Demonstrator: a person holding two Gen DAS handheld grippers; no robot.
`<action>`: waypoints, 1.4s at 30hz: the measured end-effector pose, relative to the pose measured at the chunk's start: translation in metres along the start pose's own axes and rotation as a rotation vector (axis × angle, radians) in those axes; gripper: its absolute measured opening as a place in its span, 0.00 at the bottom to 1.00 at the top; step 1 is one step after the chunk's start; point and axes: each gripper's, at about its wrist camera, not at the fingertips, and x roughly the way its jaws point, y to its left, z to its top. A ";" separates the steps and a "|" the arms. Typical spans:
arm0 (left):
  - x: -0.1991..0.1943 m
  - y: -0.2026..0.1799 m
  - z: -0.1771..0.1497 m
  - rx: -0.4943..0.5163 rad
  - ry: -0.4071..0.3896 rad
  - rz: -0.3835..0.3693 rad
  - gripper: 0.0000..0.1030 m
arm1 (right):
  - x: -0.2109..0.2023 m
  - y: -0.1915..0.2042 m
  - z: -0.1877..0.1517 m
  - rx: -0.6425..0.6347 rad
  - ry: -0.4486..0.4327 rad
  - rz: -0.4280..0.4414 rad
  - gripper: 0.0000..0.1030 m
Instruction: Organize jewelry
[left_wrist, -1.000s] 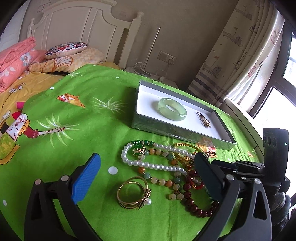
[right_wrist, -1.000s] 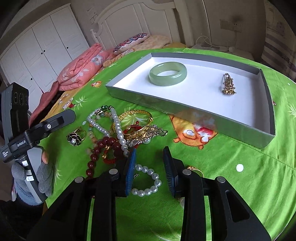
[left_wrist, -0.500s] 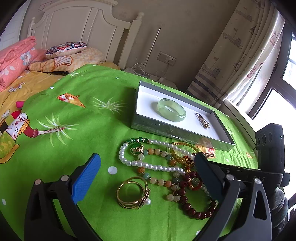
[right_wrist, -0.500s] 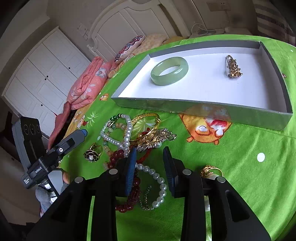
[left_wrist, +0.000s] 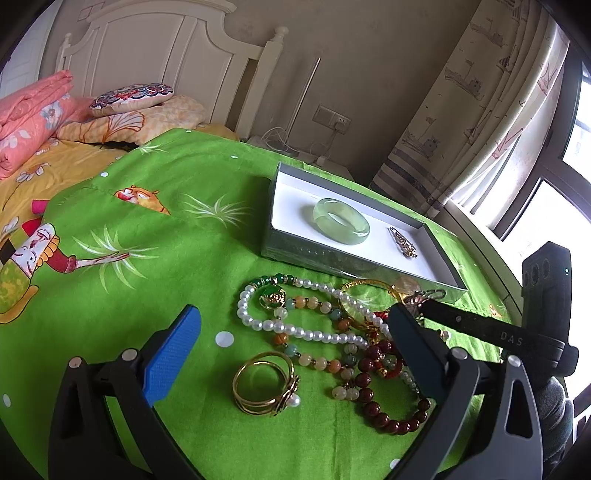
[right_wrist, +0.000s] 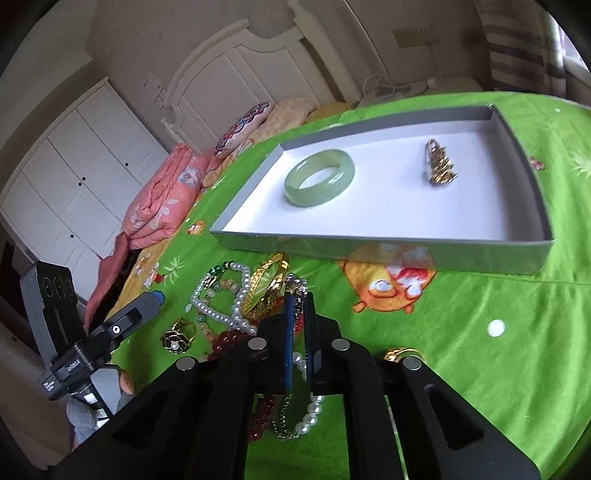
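**On the green cloth: a jewelry sort at an early stage**

Beside the tangled heap, the gray box (right_wrist: 373, 247) already holds two pieces on its white floor: a pale green jade bangle (right_wrist: 319, 176) and a small gold pendant (right_wrist: 439, 164), lying well apart. Most of the work appears to remain. Outside the box lie a white pearl strand (left_wrist: 291, 325), a gold bangle (right_wrist: 266, 286), dark red beads (left_wrist: 388, 417), a string of mixed pastel beads (left_wrist: 321, 363), a gold ring with a pearl (left_wrist: 264, 384) and a second gold ring (right_wrist: 402, 355) set apart. The strands overlap and loop through one another, so lifting one may drag its neighbours. The right gripper (right_wrist: 300, 334) is closed almost fully at the heap's edge, with a silver-toned chain piece (right_wrist: 294, 286) and pearls between its pads; whether it truly grips them cannot be told. The left gripper (left_wrist: 291, 354) hovers wide open over the ring and beads, holding nothing.
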 end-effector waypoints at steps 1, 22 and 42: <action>0.000 0.000 0.000 0.000 0.000 -0.001 0.97 | -0.007 0.000 0.000 -0.015 -0.027 -0.037 0.05; 0.000 -0.001 0.002 -0.006 -0.004 -0.005 0.97 | -0.068 -0.012 -0.026 -0.407 -0.017 -0.375 0.40; 0.001 0.001 0.000 -0.006 -0.002 -0.010 0.97 | -0.021 -0.015 -0.022 -0.393 0.134 -0.357 0.58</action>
